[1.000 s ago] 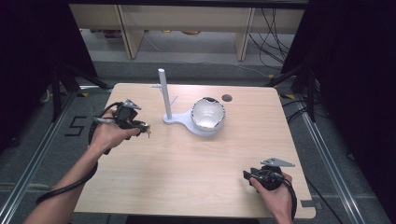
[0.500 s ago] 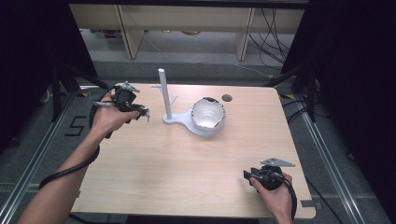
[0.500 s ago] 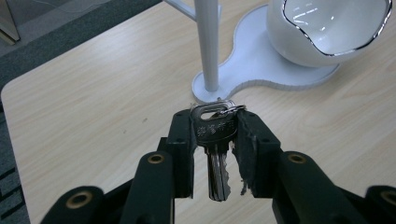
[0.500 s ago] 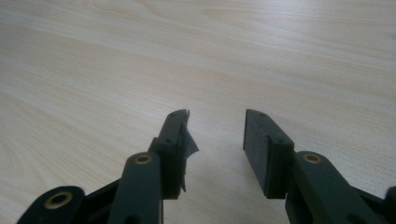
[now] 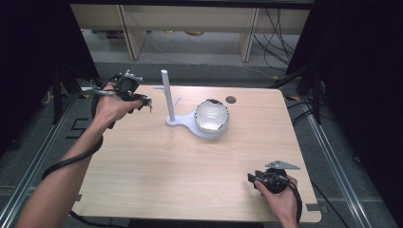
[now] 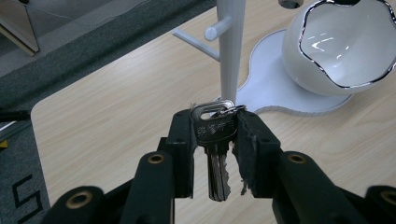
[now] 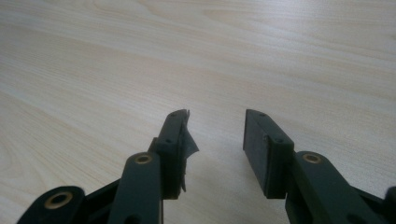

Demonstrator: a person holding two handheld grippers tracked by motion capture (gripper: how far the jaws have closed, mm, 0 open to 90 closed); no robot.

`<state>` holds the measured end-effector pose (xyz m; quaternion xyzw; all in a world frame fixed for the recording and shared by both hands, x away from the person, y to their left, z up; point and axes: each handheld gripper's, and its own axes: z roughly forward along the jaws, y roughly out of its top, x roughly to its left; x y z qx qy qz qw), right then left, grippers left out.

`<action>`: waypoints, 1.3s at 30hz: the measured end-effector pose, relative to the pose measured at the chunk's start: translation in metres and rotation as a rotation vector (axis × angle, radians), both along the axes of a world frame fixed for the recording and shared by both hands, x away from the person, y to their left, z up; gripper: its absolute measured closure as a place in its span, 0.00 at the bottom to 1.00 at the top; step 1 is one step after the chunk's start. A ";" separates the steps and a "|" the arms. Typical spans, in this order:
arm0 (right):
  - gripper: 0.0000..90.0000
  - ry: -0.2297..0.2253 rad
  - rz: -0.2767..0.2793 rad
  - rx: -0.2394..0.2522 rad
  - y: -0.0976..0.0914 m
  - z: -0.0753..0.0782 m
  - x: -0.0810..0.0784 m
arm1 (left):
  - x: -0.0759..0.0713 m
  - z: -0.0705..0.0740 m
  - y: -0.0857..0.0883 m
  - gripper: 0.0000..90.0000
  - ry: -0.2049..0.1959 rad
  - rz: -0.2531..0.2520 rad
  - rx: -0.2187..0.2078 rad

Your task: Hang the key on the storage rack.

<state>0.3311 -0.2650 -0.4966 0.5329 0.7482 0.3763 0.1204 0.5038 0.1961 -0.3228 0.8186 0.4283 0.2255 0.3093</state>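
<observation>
1. Where the key [image 6: 214, 140] bow sits between the jaws of the left gripper [image 6: 215, 135], stamped characters run across it, too small to read. No other writing or brand is legible.
2. Left gripper [image 5: 142, 100]: closed on the key, pinching it by the bow with the blade hanging down toward the camera. A ring passes through the top of the bow. It is held above the table, to the left of the white stand [image 5: 167, 97] and near it.
3. Right gripper [image 7: 215, 140]: jaws apart, nothing between them. A torn pad edge shows on one jaw. In the high view it [image 5: 252, 178] is well apart from the stand, at the near right corner of the table, with the grey plate [image 5: 282, 165] on top.
4. The stand is an upright white post [image 6: 231, 46] with short side pegs [image 6: 217, 29], on a flat white base [image 6: 275, 88].
5. A white bowl [image 5: 212, 116] with a wavy silver rim rests on the stand's base, just right of the post.
6. Surface: light wood-grain table [image 5: 190, 161], rounded corners, with a round cable hole [image 5: 231, 99] behind the bowl.
7. Room: grey floor around the table, wooden shelving [image 5: 190, 23] behind the stand, and black cables [image 5: 280, 33] trailing at the far right. Dark drapes hang on both sides, and metal rails [image 5: 28, 161] run along the floor.
</observation>
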 end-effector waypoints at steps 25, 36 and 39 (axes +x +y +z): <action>0.68 0.014 -0.029 -0.005 0.001 0.001 -0.001 | 0.025 0.020 -0.008 0.75 -0.001 0.006 0.007; 0.68 0.016 -0.031 -0.004 0.000 0.001 -0.001 | 0.033 0.023 -0.010 0.75 0.017 0.006 0.014; 0.68 -0.004 -0.004 -0.008 -0.003 0.000 0.000 | 0.034 0.024 -0.011 0.75 0.021 0.001 0.018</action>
